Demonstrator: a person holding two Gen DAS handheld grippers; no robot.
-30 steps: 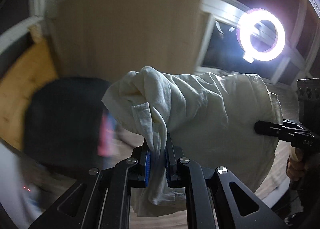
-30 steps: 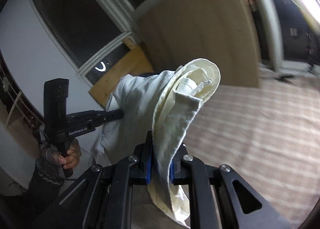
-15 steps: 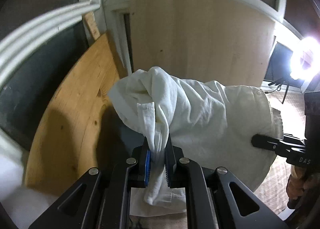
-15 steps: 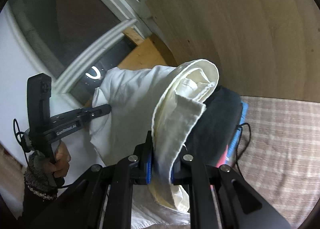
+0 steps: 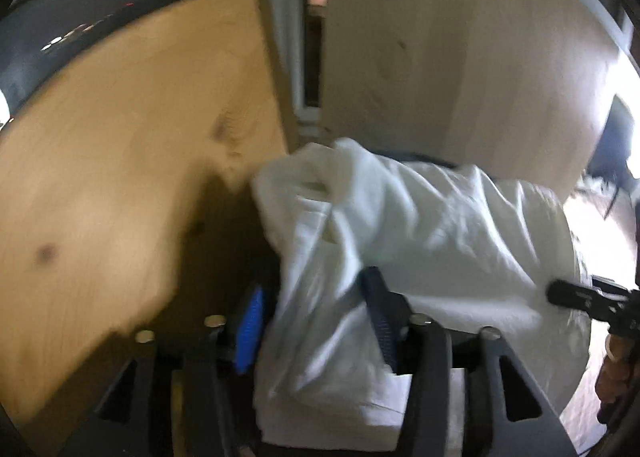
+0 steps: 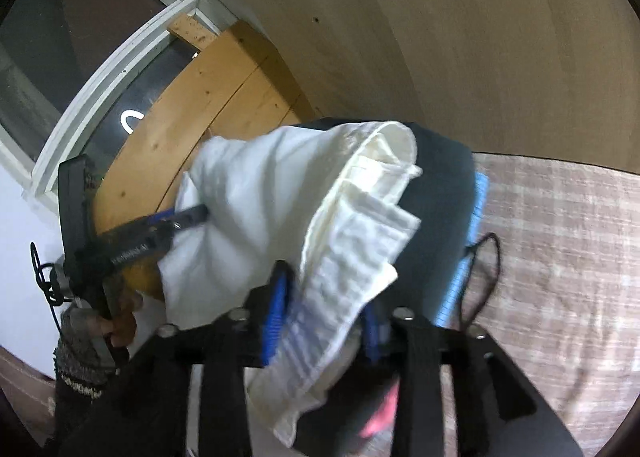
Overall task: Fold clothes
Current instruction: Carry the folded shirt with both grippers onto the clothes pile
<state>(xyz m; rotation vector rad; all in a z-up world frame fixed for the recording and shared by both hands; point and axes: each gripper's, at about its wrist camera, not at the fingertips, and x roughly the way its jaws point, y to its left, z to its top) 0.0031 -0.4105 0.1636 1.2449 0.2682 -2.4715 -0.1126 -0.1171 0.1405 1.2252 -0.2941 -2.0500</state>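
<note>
A folded white garment (image 5: 420, 241) lies between both grippers, over a dark folded garment (image 6: 436, 217). My left gripper (image 5: 316, 317) has its jaws spread wide, with the white cloth lying loose between the blue pads (image 5: 250, 325). My right gripper (image 6: 324, 317) is also spread open, with the white garment's (image 6: 280, 197) hemmed edge draped between its pads. Each gripper shows in the other's view: the right one (image 5: 576, 297) at the cloth's right edge, the left one (image 6: 160, 233) at its left.
A wooden board (image 5: 132, 161) leans at the left against a pale panel (image 5: 460, 57). A checked bedspread (image 6: 560, 257) lies to the right. A blue item (image 6: 468, 241) and a black cord (image 6: 484, 273) lie under the dark garment. A window frame (image 6: 100, 69) is at the back left.
Both grippers have lowered the white garment onto the dark pile and opened their jaws. The cloth, pinched tight before, now lies loose between the pads.
</note>
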